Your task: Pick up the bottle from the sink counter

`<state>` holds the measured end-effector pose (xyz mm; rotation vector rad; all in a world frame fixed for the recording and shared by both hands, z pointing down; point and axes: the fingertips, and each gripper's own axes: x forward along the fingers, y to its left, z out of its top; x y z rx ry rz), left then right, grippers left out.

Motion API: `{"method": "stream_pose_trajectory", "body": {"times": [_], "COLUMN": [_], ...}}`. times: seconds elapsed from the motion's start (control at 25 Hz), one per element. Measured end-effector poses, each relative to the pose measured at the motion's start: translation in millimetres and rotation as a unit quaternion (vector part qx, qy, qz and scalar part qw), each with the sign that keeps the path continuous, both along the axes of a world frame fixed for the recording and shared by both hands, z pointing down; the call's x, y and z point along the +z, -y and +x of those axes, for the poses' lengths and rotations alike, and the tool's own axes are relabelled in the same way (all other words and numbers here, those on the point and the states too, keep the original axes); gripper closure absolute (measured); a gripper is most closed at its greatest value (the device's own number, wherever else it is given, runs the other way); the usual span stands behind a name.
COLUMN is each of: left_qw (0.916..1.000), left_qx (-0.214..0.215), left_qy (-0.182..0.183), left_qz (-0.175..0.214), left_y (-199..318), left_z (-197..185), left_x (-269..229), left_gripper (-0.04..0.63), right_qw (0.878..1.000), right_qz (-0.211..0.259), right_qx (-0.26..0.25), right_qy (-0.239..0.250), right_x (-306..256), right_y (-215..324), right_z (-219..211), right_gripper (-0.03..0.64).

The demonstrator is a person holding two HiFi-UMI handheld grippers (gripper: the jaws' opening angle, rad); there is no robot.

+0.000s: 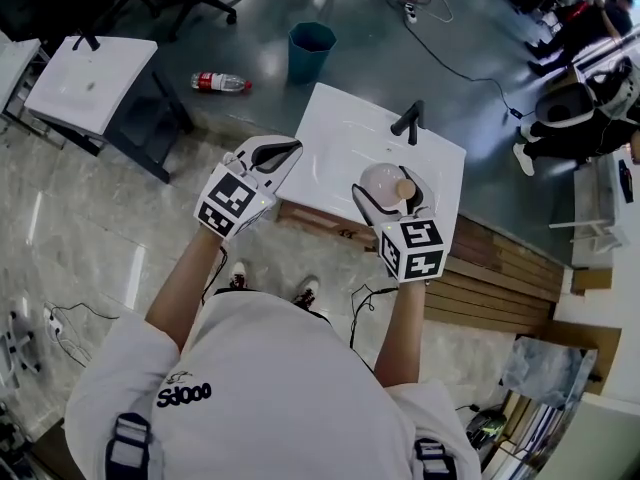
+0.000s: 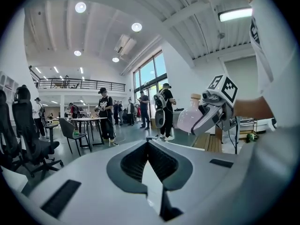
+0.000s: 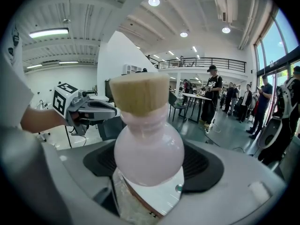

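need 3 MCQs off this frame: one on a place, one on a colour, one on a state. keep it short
1. The red-labelled bottle lies:
A) in the sink basin
B) on the floor beside the teal bin
C) on a chair

2. The stopper of the pink bottle is:
A) black
B) blue
C) tan

3. The right gripper is:
A) open and empty
B) shut on the pink bottle
C) lying on the counter

Key:
1 B: the head view shows it lying on the floor next to the bin.
2 C: the right gripper view shows a tan stopper.
3 B: its jaws press on both sides of the bottle's body.
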<state>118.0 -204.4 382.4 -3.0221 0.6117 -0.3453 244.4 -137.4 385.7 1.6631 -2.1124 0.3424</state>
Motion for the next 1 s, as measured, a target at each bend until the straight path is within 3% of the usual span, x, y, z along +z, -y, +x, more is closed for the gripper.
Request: {"method": "stream_pose_trajectory", "body": {"times": [1.0], "left_qw": [0.9995], "left_qx": [0.018], "left_qy": [-0.014], "left_qz": [0.022], "left_y": [-24.1], "left_z": [1.5], "left_x": [-31.2], "left_gripper": [0.589], "right_qw": [0.999], "right_qz": [0.034], "right_qx": [0.003], "right_qy": [-0.003], "right_x": [-28.7], "right_y": [-36.1], "right_z": [-5.6], "right_gripper": [0.216]}}
